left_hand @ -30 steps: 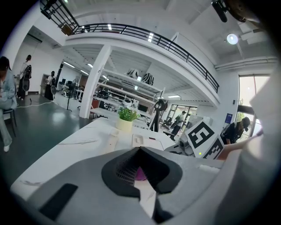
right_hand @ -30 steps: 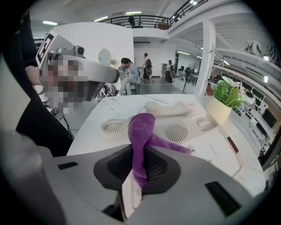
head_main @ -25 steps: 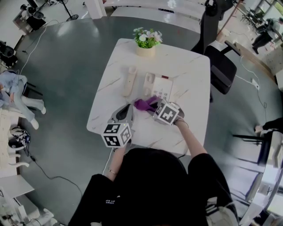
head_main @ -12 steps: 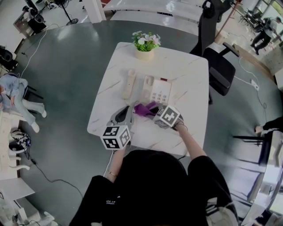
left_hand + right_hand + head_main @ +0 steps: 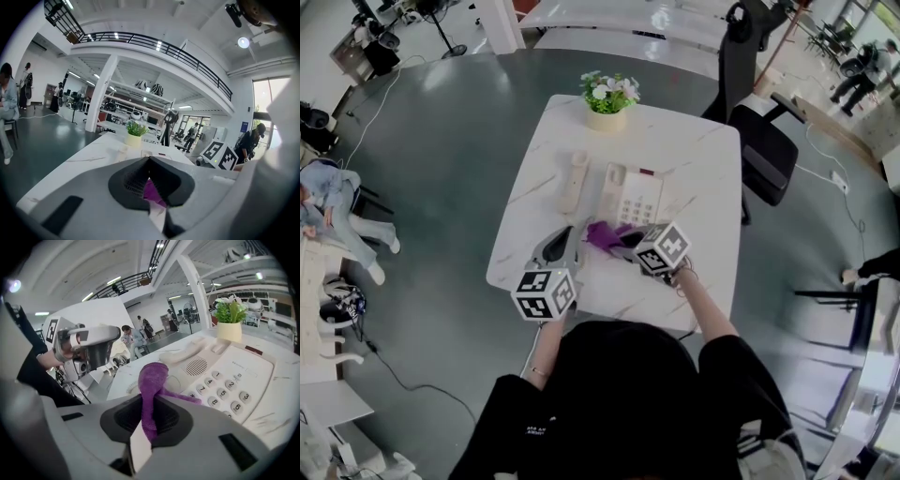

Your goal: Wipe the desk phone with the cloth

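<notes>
The white desk phone (image 5: 637, 197) lies mid-table, its keypad (image 5: 224, 392) close in the right gripper view. Its handset (image 5: 574, 181) lies off the cradle on the table to the left. My right gripper (image 5: 623, 242) is shut on the purple cloth (image 5: 152, 380), which stands up from the jaws and droops onto the phone's near edge. In the head view the cloth (image 5: 600, 232) sits just before the phone. My left gripper (image 5: 566, 239) rests beside it to the left, jaws shut with nothing held; the cloth (image 5: 152, 193) shows beyond them.
A potted plant (image 5: 609, 97) stands at the far edge of the white marble table (image 5: 703, 159). A black office chair (image 5: 769, 141) is at the table's right. People sit and stand in the room around, away from the table.
The right gripper with the cloth has shifted slightly back and left along the phone's near edge. The left gripper has hardly moved.
</notes>
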A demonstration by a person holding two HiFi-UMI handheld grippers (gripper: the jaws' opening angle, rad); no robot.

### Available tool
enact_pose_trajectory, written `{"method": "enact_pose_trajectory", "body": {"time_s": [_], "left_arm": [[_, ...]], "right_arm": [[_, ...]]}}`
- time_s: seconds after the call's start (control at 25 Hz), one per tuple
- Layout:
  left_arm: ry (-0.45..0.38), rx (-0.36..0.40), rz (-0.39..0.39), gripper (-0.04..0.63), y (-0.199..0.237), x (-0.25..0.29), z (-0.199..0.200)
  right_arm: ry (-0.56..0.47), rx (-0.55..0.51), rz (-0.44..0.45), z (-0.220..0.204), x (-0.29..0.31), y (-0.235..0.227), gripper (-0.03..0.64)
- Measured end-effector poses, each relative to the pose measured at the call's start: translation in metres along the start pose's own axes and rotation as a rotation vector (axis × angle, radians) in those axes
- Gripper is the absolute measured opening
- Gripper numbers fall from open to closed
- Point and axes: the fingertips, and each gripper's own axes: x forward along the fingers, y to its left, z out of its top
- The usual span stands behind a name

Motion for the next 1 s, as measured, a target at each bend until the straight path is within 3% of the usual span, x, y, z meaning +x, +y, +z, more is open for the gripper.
{"method": "enact_pose_trajectory", "body": {"time_s": [0.24, 0.44, 0.72, 1.0], "left_arm": [[-0.043, -0.004, -0.019, -0.003, -0.008, -0.003, 0.013], [-0.077, 0.026, -0.049, -0.003, -0.019, -0.004, 0.023], [-0.110, 0.072, -0.066, -0.003, -0.029, -0.008, 0.029], [-0.159, 0.115, -0.058, -0.003, -0.034, -0.018, 0.041]], "right_arm": [[-0.191, 0.107, 0.026, 0.015, -0.019, 0.000, 0.037], [-0.365, 0.129, 0.017, 0.031, -0.045, 0.001, 0.037], [-0.612, 0.113, -0.102, 0.056, -0.095, -0.003, 0.037], [-0.751, 0.107, -0.272, 0.067, -0.145, -0.012, 0.037]]}}
